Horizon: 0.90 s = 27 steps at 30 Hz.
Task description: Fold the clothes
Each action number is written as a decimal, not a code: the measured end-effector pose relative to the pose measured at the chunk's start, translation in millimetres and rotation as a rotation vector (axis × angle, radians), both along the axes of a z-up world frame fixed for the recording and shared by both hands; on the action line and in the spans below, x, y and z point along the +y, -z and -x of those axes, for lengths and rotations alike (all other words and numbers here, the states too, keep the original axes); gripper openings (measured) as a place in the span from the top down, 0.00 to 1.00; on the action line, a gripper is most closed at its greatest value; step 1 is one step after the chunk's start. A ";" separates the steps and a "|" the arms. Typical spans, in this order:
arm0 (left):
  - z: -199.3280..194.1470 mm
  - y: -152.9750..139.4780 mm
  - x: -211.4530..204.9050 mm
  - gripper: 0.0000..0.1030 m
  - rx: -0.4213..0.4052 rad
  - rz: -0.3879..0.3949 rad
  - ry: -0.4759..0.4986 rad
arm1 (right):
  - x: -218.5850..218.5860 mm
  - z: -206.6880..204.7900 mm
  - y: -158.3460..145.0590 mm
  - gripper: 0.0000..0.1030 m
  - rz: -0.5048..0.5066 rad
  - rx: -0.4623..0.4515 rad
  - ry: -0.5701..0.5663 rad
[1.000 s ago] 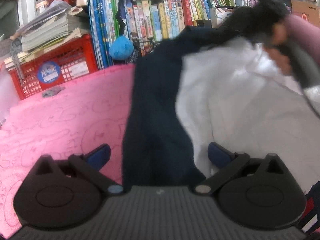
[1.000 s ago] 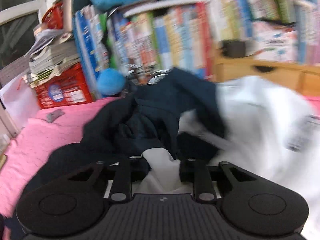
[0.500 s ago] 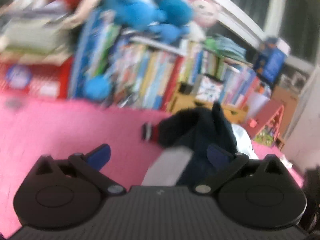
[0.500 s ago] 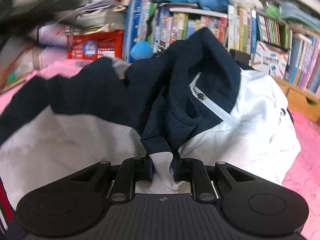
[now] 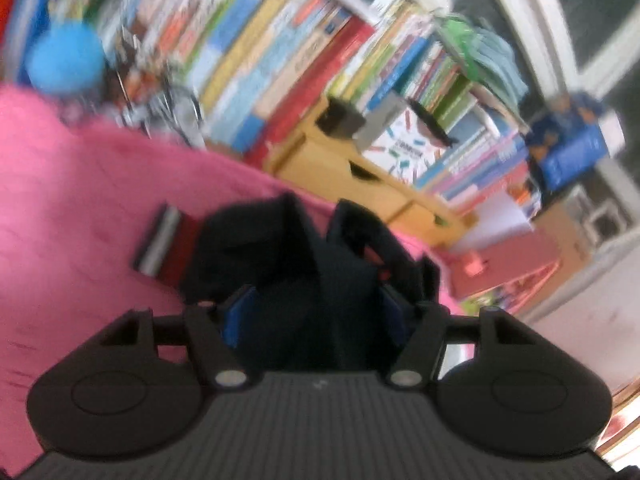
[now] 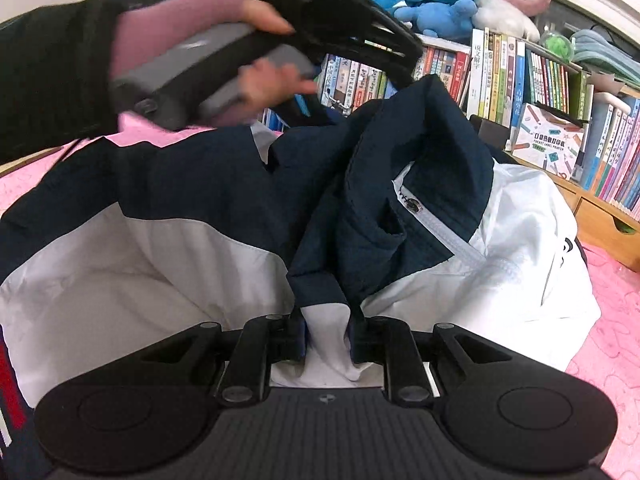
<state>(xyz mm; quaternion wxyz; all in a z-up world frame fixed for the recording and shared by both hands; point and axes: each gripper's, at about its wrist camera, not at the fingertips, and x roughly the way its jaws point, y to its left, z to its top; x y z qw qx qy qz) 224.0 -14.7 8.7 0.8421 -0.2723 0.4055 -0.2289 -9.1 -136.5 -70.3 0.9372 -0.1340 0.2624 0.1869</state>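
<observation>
Fingers [image 6: 362, 344] of the right gripper [image 6: 326, 340] are pinching a white fold of the jacket [image 6: 400, 200]; left gripper [image 5: 312, 316] jaws are closing around dark navy cloth.

Lying crumpled on the pink blanket [image 5: 80, 200], the navy-and-white jacket is running its zipper [image 6: 444, 236] diagonally away from the right gripper, collar end rising toward the bookshelf [image 6: 520, 72]. Its striped cuff [image 5: 164, 240] is lying flat left of the left gripper. A person's hand [image 6: 264, 80] is holding the left gripper above the jacket's far edge. Half a second ago those jaws were standing wide; now they are narrowing, and the right grip is unchanged.
</observation>
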 end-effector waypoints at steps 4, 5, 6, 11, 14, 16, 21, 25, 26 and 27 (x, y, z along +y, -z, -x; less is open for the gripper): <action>-16.4 13.1 -13.2 0.94 0.079 -0.047 -0.038 | -3.4 -1.3 -0.5 0.79 -0.014 0.004 0.004; -14.7 10.8 -11.4 0.95 0.060 -0.053 -0.037 | -4.1 -1.3 -0.7 0.78 -0.017 0.004 0.006; -12.6 8.0 -9.2 0.95 0.037 -0.059 -0.037 | -5.1 -1.4 -1.0 0.78 -0.021 0.004 0.009; 6.9 -32.9 36.8 0.97 -0.144 -0.143 -0.170 | -25.5 -5.3 -9.7 0.58 -0.153 0.018 0.007; 30.5 -66.0 82.8 0.97 -0.294 -0.189 -0.309 | -52.7 -11.8 -32.4 0.21 -0.357 0.018 -0.027; 48.8 -88.7 118.3 0.97 -0.371 -0.175 -0.416 | -62.0 -13.0 -42.7 0.14 -0.417 -0.006 -0.046; 115.0 -127.5 205.9 0.97 -0.568 -0.266 -0.697 | -73.4 -15.2 -56.1 0.13 -0.439 -0.041 -0.004; 132.3 -107.0 258.1 0.97 -0.492 -0.394 -0.829 | -84.9 -25.5 -63.7 0.13 -0.416 -0.054 0.073; 132.6 -96.8 269.9 0.97 -0.448 -0.410 -0.840 | -86.3 -28.5 -65.9 0.13 -0.399 -0.058 0.100; 131.2 -83.9 279.8 0.97 -0.394 -0.432 -0.838 | -88.1 -30.1 -67.9 0.13 -0.384 -0.062 0.125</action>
